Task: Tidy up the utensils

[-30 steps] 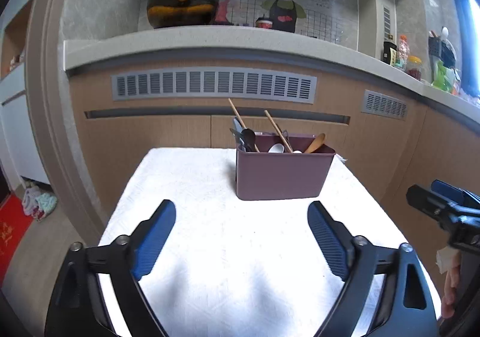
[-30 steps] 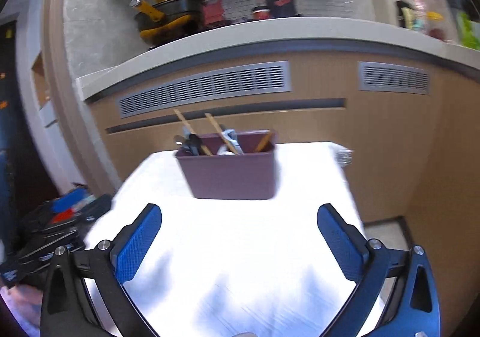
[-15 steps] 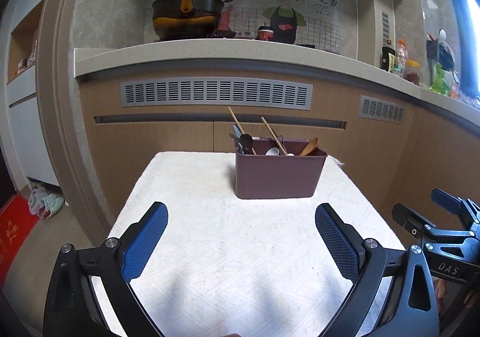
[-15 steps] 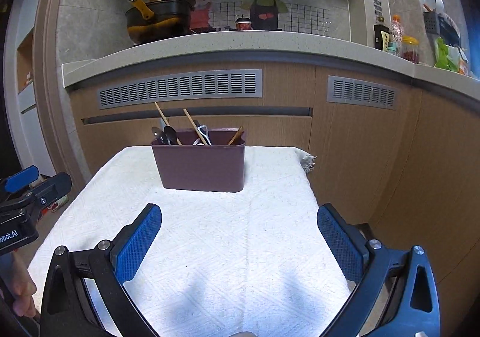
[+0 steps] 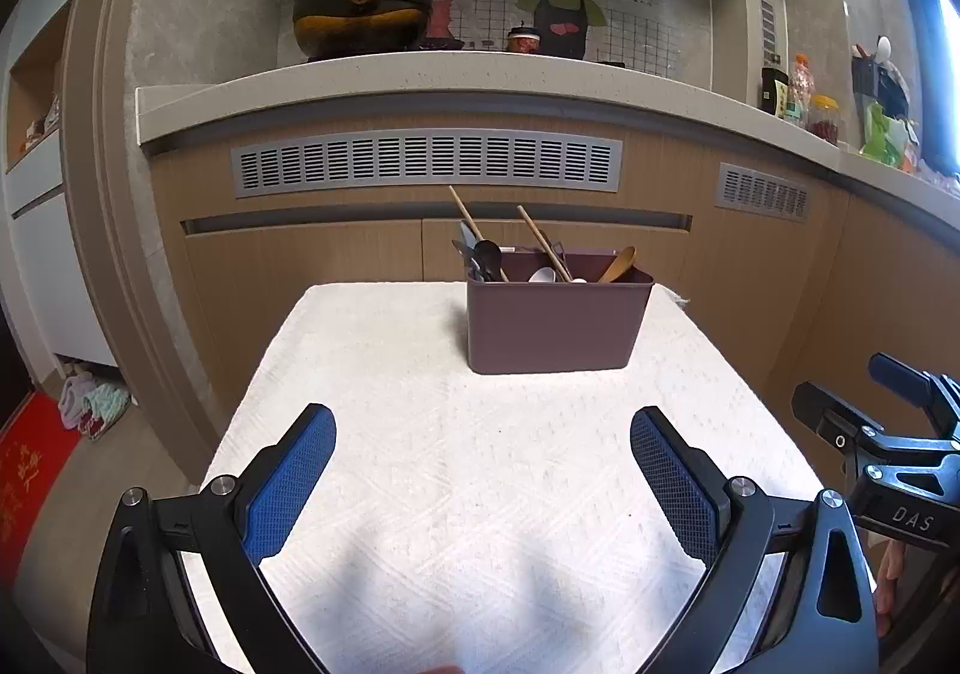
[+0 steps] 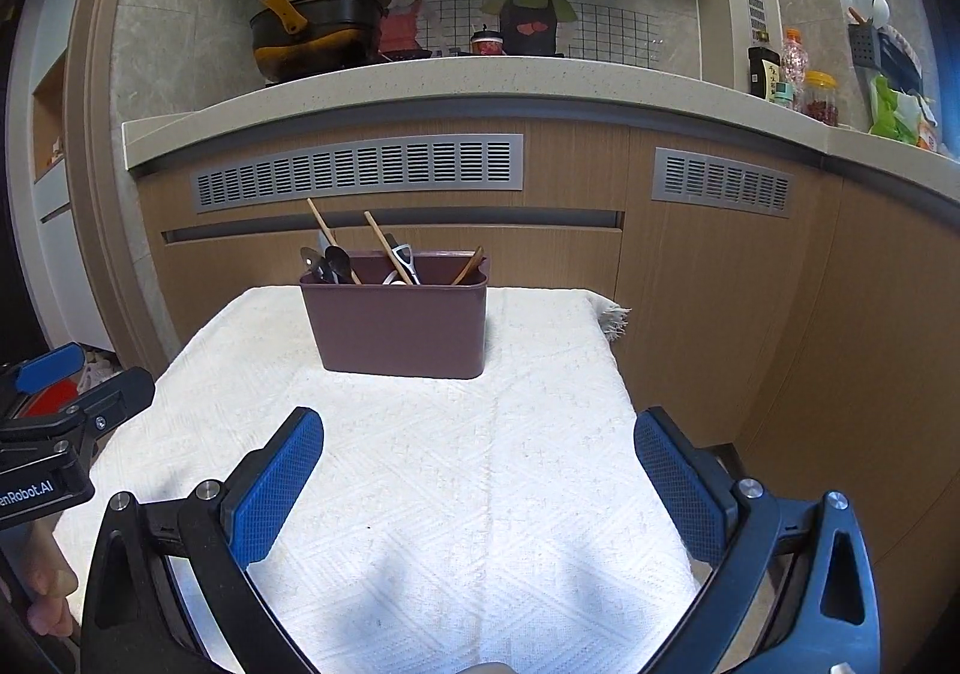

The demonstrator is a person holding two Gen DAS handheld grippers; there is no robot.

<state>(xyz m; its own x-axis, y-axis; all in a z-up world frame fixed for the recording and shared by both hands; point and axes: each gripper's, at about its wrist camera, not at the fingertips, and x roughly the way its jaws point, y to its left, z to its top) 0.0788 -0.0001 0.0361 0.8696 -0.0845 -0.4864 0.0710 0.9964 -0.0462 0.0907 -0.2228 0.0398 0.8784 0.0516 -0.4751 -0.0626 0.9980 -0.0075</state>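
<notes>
- The kitchen counter (image 5: 420, 74) runs across the background, with slatted vents in the wooden cabinet front below it; a dark pot (image 5: 360, 14) with a yellow handle stands on it at the left, and bottles and jars stand on it at the right.
- The table (image 5: 372, 374) stands in front of the cabinets, covered by a white textured cloth (image 6: 456, 494) that reaches every edge; a frayed tuft hangs at the far right corner.
- The utensil holder (image 5: 555, 323), a maroon rectangular bin, stands upright on the cloth near the table's far edge, nearer the far right corner in the left view.
- The left gripper (image 5: 483, 449) hovers above the near edge of the table, its blue-padded jaws spread wide with nothing between them; they have just been opening.
- The right gripper (image 6: 479, 452) hangs over the near edge too, jaws spread wide and empty, well apart from the holder.
- The utensils (image 6: 360, 260) stand in the holder: two wooden chopsticks leaning left, dark spoons at the left end, a wooden spoon at the right.
</notes>
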